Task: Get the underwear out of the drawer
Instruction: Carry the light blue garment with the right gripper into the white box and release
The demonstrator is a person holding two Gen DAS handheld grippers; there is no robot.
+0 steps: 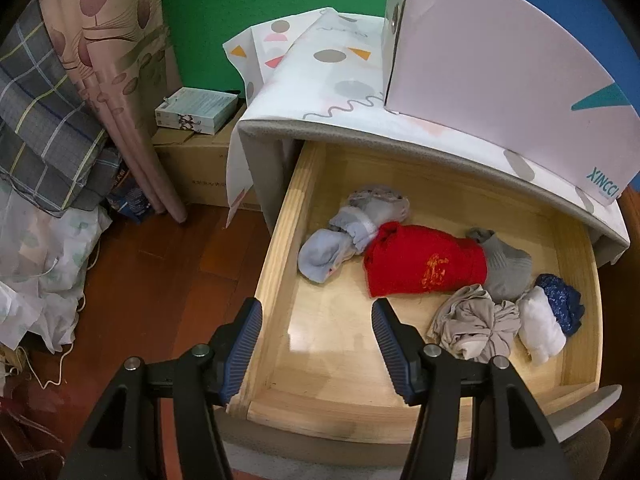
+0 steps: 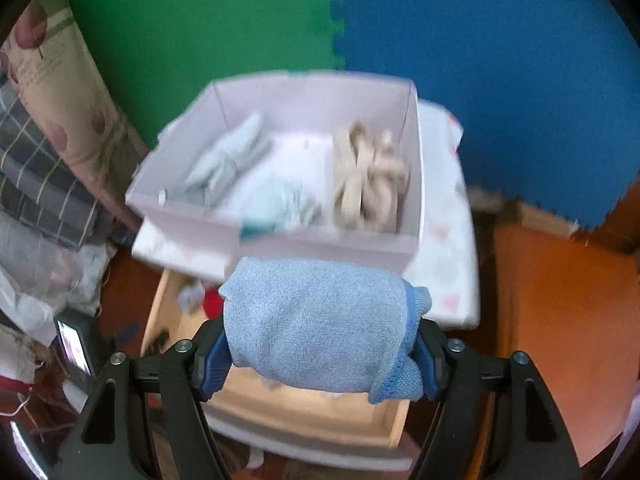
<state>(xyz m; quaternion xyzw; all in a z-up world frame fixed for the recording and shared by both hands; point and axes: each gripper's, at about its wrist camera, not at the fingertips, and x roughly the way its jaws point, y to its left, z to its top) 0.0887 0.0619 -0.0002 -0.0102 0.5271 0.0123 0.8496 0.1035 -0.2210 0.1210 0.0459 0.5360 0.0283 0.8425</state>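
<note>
Far left in the left wrist view: folded plaid bedding [image 1: 44, 128] and a floral curtain [image 1: 104, 60] against a green foam wall [image 1: 256, 8], with small boxes stacked on a cardboard carton [image 1: 196, 172] beside them. Lower left: left hand-held gripper [image 1: 316, 348], jaws apart with nothing between them, hovering over the near left corner of the wooden drawer [image 1: 276, 280], one finger outside the side wall and one above the bare bottom. Pulled open, that drawer, from a cabinet draped in a patterned cover [image 1: 320, 92]. Inside it, from left to right: a pale blue and grey bundle [image 1: 340, 248], a red folded garment [image 1: 420, 264] touching it, grey socks [image 1: 508, 268] just behind, a crumpled beige piece [image 1: 476, 324], then a white roll [image 1: 540, 328] pressed against dark blue lace [image 1: 564, 300] by the right wall. Above, on the cabinet top: a white box [image 1: 500, 60] with teal print.

In the blurred right wrist view: right hand-held gripper [image 2: 320, 344] clamped on light blue underwear [image 2: 316, 324], raised above the drawer [image 2: 280, 416], the fabric filling the gap from pad to pad and bulging over the top. Behind it, the white box [image 2: 280, 248] open-topped, holding pale green-blue pieces [image 2: 228, 160] on the left and a beige bundle [image 2: 372, 176] on the right. Further right: blue foam wall [image 2: 500, 60] and orange floor [image 2: 560, 300].
</note>
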